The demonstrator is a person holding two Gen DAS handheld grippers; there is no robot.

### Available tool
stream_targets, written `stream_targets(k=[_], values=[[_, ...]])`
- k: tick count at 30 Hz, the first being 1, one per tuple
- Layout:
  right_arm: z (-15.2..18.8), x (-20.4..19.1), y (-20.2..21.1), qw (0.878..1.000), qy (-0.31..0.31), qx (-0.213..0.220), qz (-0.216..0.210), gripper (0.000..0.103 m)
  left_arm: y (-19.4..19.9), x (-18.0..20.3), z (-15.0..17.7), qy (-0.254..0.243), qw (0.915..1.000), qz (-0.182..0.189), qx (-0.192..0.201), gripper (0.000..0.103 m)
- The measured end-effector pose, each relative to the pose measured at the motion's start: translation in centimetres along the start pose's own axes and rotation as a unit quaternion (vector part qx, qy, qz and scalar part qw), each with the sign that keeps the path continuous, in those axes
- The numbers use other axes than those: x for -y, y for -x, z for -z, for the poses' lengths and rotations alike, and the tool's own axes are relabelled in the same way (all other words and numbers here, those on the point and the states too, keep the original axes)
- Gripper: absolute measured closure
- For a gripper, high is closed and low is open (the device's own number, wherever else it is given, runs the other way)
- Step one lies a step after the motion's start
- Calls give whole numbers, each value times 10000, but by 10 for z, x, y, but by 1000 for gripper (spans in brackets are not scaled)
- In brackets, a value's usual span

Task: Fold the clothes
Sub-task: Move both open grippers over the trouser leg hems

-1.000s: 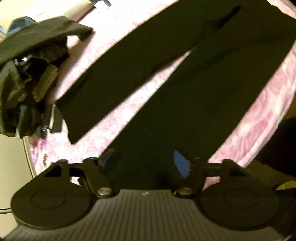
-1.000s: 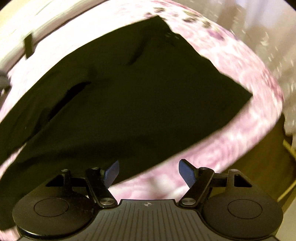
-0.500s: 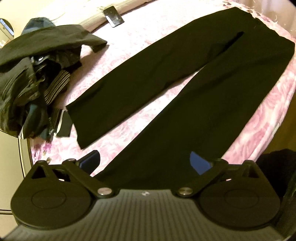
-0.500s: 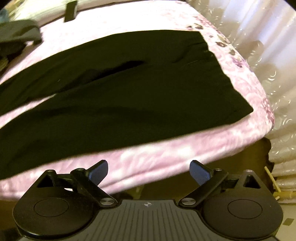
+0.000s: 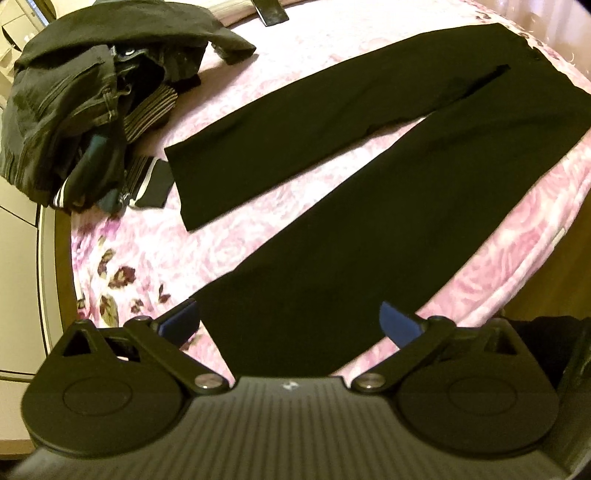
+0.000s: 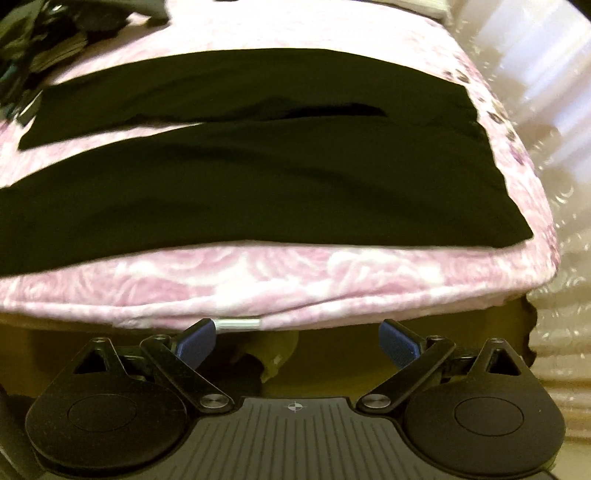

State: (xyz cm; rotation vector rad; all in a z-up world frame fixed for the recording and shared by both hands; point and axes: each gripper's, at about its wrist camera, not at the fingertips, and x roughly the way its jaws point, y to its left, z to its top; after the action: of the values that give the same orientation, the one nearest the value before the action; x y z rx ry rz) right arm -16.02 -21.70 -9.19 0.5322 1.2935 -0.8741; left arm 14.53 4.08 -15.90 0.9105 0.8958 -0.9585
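A pair of black trousers (image 5: 369, 192) lies flat on the pink flowered bedspread (image 5: 147, 258), legs spread apart, waist at the far right. My left gripper (image 5: 290, 321) is open and empty, hovering over the hem of the near leg. The trousers also show in the right wrist view (image 6: 277, 173), stretched along the bed. My right gripper (image 6: 297, 339) is open and empty, below and in front of the bed's near edge (image 6: 258, 291), away from the cloth.
A heap of dark clothes (image 5: 92, 103) lies at the bed's far left, also in the right wrist view (image 6: 40, 40). A dark flat object (image 5: 271, 11) lies at the far edge. A pale curtain (image 6: 546, 110) hangs at the right.
Both grippers have pulled back from the trousers. The left one has opened wider and risen. The right one has dropped below the bed's edge.
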Motion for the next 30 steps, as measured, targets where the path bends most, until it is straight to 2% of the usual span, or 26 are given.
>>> stream_targets(k=[10, 17, 23, 30], values=[[-27, -58, -10, 9953, 944, 9, -215, 6, 5, -23, 43, 445, 9982, -197, -362, 1], [-41, -88, -16, 9898, 1369, 50, -382, 6, 9, -25, 49, 472, 9977, -243, -412, 1], [-40, -94, -24, 9886, 1433, -7, -454, 6, 9, -25, 48, 378, 9980, -278, -424, 1], [-38, -71, -23, 9931, 1147, -39, -249, 6, 7, -21, 37, 212, 9991, -221, -309, 1]])
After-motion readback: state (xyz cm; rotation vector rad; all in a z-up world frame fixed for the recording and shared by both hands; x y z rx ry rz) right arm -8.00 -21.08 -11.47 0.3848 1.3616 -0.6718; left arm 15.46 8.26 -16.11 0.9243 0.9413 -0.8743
